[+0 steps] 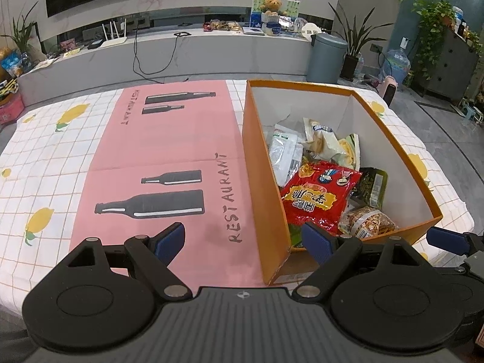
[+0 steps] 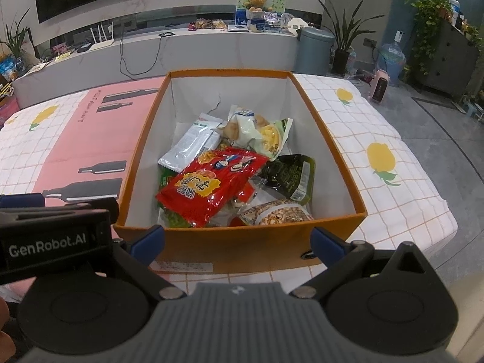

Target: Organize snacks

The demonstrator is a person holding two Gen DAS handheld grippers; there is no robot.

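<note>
An orange cardboard box (image 1: 260, 163) (image 2: 242, 242) with white inner walls stands on the table and holds several snack packets. On top lies a red packet (image 1: 317, 196) (image 2: 208, 181); a dark green packet (image 1: 370, 187) (image 2: 290, 175), a clear bag of nuts (image 1: 367, 222) (image 2: 281, 214), a white packet (image 1: 284, 154) (image 2: 190, 145) and a pale chips bag (image 1: 326, 142) (image 2: 257, 127) lie around it. My left gripper (image 1: 243, 242) is open and empty, straddling the box's near left corner. My right gripper (image 2: 239, 242) is open and empty just before the box's near wall.
A pink mat (image 1: 169, 157) (image 2: 90, 139) printed with bottles lies left of the box on a lemon-print tablecloth (image 1: 45, 157) (image 2: 378, 139). The table's right edge (image 2: 438, 205) drops to grey floor. Beyond stand a low white counter (image 1: 181, 51) and a grey bin (image 1: 328, 57).
</note>
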